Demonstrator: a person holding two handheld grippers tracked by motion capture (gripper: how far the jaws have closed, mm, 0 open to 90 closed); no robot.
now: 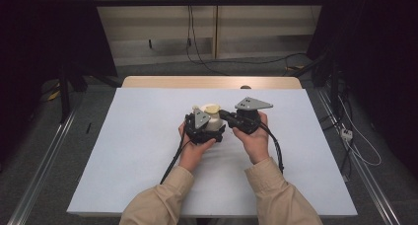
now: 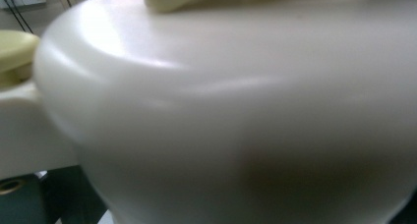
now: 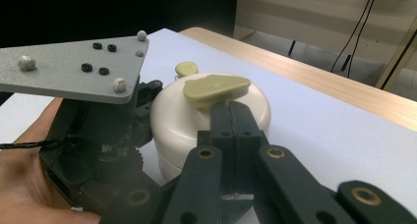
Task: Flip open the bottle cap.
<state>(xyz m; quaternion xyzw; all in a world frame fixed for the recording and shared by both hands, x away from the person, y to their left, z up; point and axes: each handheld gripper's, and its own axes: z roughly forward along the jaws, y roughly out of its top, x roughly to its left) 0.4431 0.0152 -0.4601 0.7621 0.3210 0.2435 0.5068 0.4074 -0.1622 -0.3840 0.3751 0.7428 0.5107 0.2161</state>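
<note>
A cream-white round container (image 1: 214, 123) (image 3: 169, 128) sits mid-table with a pale yellow tab (image 1: 211, 108) (image 3: 216, 85) on its lid. My left gripper (image 1: 199, 129) (image 3: 98, 140), topped by a grey plate, wraps the container's body from the left. The left gripper view is so close to the container (image 2: 236, 116) that its wall hides the jaws. From the right, my right gripper (image 1: 225, 114) (image 3: 230, 111) comes in shut, its tips against the near edge of the tab. A small yellow knob (image 3: 187, 68) (image 2: 14, 47) sticks out on the far side.
A white sheet (image 1: 148, 161) covers the table, and a strip of bare wood (image 1: 212, 82) runs along the far edge. Cables (image 1: 236, 62) lie on the floor beyond. Dark stands (image 1: 64, 87) flank the table.
</note>
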